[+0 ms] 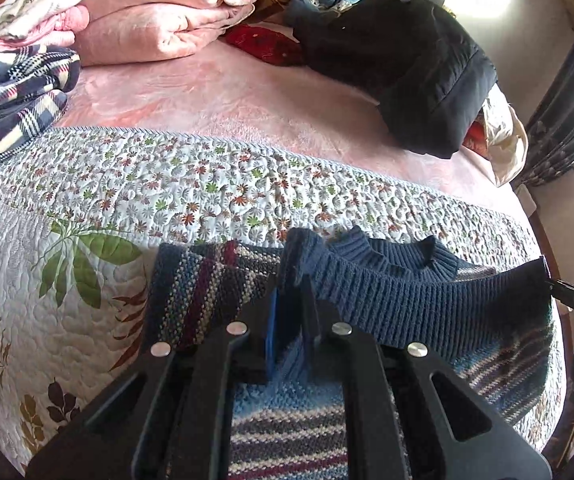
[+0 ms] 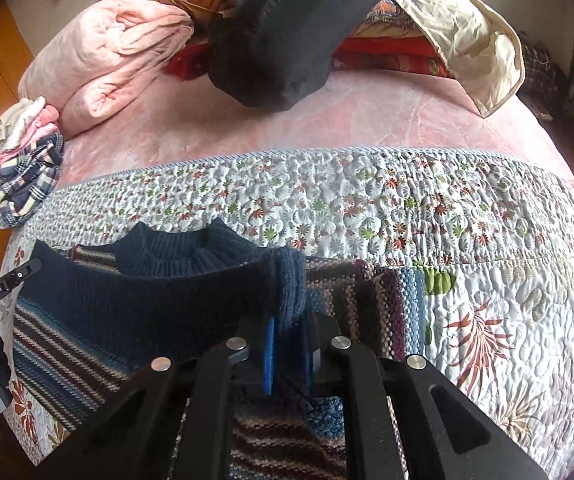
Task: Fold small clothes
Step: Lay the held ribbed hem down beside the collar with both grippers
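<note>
Both claws, left claw (image 1: 291, 300) and right claw (image 2: 291, 320), are gripping the striped sweater's (image 1: 207, 288) ribbed hem (image 1: 407, 292) (mid-fold, seemingly); next, carrying it toward the collar (image 1: 403, 254).

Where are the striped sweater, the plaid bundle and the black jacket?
striped sweater (image 1: 207, 280): left wrist view, on its striped left shoulder.
plaid bundle (image 1: 19, 92): left wrist view, on the middle of its folds.
black jacket (image 2: 279, 40): right wrist view, on its quilted middle.

Left gripper (image 1: 289, 292) and right gripper (image 2: 287, 320) — both clamped on cloth, level, side by side.
</note>
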